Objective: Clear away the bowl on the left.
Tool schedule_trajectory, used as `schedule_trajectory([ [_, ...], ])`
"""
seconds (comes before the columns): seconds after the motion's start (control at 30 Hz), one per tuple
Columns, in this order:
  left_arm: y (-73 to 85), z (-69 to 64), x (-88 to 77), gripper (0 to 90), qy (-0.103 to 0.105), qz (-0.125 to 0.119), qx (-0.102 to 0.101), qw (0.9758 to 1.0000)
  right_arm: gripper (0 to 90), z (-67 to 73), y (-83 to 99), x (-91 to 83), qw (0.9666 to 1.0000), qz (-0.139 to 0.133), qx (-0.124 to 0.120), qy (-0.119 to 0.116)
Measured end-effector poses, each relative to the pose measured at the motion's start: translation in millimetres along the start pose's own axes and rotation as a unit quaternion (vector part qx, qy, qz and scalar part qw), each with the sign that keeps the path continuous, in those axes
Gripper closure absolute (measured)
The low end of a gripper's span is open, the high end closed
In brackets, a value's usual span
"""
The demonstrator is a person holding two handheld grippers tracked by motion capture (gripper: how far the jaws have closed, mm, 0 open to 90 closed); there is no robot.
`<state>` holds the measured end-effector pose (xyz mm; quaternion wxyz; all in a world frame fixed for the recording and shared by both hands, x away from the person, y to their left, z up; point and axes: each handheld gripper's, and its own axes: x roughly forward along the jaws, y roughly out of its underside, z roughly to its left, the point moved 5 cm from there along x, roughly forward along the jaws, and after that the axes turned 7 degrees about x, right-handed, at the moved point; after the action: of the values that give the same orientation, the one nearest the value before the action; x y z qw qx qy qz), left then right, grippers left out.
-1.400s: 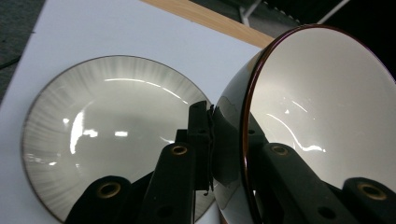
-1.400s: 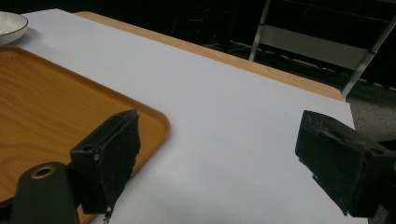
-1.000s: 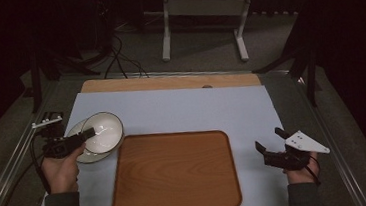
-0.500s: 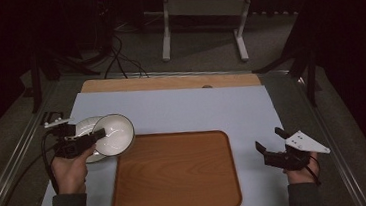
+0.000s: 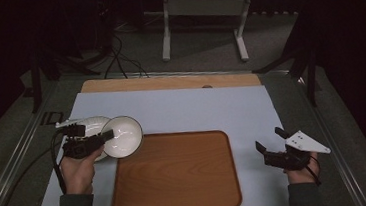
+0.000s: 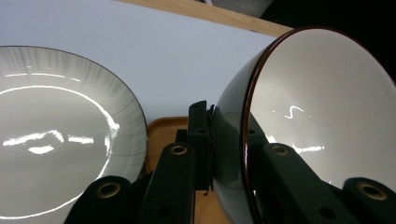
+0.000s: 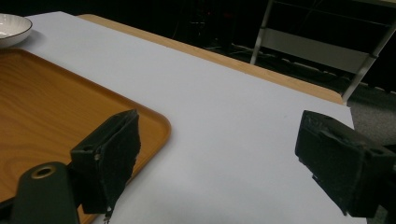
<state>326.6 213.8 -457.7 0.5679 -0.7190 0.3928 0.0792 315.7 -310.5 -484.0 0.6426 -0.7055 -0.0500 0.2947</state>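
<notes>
The left gripper pinches the white bowl by its rim, lifted off the plate toward the wooden tray, while the right gripper rests wide open, empty.

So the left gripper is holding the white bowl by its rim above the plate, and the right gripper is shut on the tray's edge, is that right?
Not quite: the right gripper is open and holds nothing, beside the tray, as the right gripper view shows. The left gripper does hold the bowl by its rim over the plate.
</notes>
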Motion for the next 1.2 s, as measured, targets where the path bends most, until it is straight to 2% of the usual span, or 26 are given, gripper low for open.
schedule_trajectory([
  [0.73, 0.9, -22.7, 8.3, 81.6, 0.015, 0.01, 0.025, 0.9995, 13.6, 0.2, -0.2, 0.3, 1.0, 0.0, 0.001, -0.001],
  [1.2, 2.8, -39.2, 16.1, 81.6, 0.028, 0.021, 0.047, 0.9983, 13.6, 0.1, -0.4, -0.1, 1.0, -0.001, 0.0, 0.0],
])
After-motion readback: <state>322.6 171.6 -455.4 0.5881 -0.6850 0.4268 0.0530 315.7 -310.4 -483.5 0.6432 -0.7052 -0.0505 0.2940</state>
